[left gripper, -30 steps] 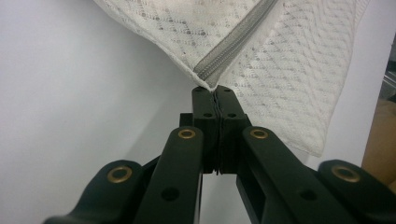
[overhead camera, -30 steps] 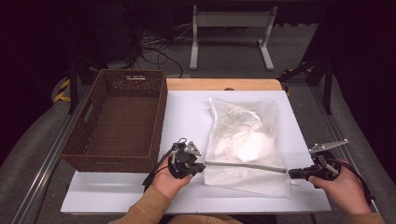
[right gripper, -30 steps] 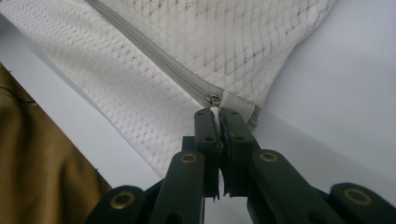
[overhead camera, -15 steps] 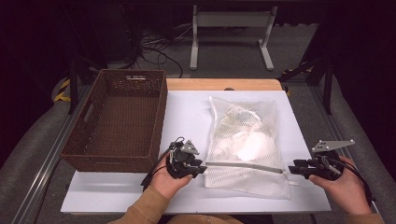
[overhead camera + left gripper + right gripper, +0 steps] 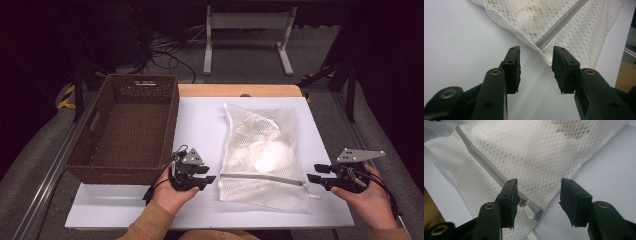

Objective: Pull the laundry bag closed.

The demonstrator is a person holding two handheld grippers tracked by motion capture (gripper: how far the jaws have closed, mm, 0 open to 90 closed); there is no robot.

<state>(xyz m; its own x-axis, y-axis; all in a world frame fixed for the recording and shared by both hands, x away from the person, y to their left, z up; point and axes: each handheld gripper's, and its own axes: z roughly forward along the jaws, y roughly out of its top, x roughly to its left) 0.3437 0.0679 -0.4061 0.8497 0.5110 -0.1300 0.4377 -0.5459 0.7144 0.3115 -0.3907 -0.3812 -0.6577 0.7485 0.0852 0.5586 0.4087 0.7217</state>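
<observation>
Mesh bag [image 5: 265,155] released, holding whites; basket [image 5: 100,125] bare

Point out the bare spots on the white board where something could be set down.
Free: the strip between the brown wicker basket and the white mesh zip bag, and the front edge of the white board. Crowded: the bag's zipper corners, where the left tool and right tool sit open.

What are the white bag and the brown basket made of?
The bag looks like soft white mesh fabric: fine net holes show, with a grey zipper near one end. The basket seems woven wicker or a plastic imitation: dark brown, matte, ribbed weave; which one I cannot tell.
</observation>
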